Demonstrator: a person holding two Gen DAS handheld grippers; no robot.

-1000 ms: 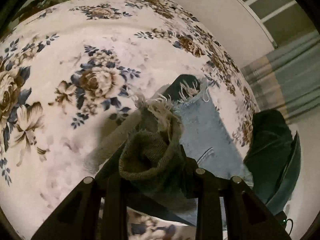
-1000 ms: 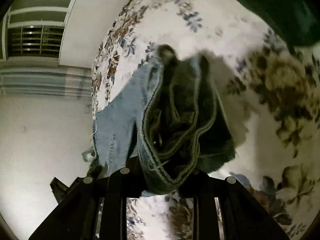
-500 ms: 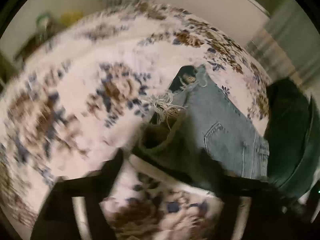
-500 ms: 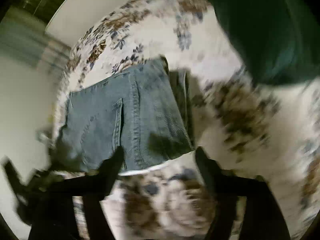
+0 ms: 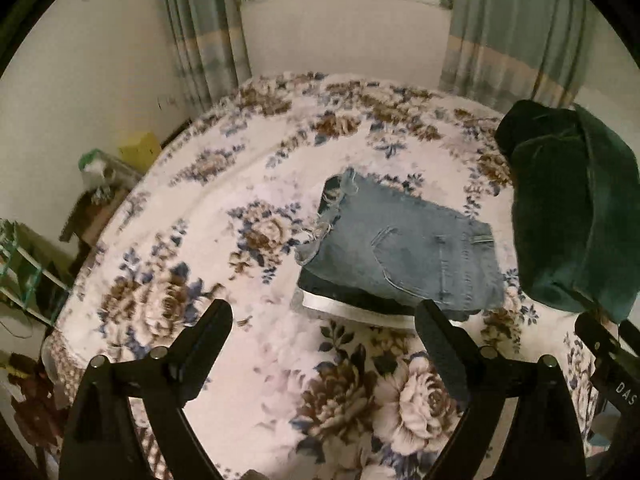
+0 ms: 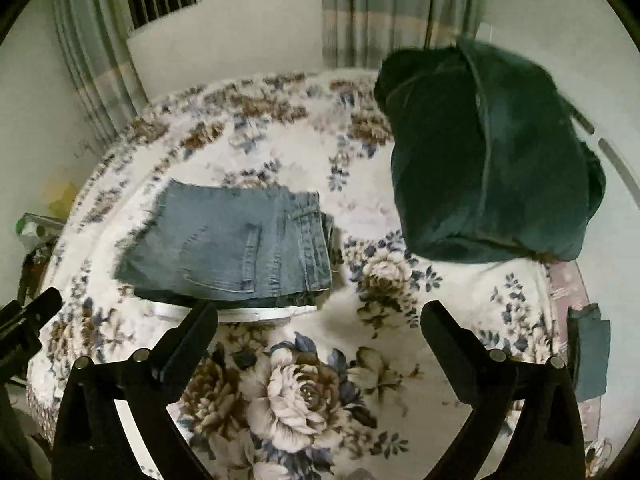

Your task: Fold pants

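Pants (image 6: pixel 232 240): faded light-blue denim, darker blue layers at lower edge, pale frayed hem.
Bedspread (image 6: pixel 304 396): white ground, brown and cream roses, navy-blue leaves.
Heaped garment (image 6: pixel 492 168): dark teal-green, plain.
Curtains (image 5: pixel 512 28): grey-green with a cream horizontal band.
Both tongs (image 5: pixel 324 316) (image 6: pixel 320 316): matte black.

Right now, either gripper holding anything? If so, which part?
Nothing held. Left gripper and right gripper are both open and empty, clear of the folded jeans lying on the floral bedspread.
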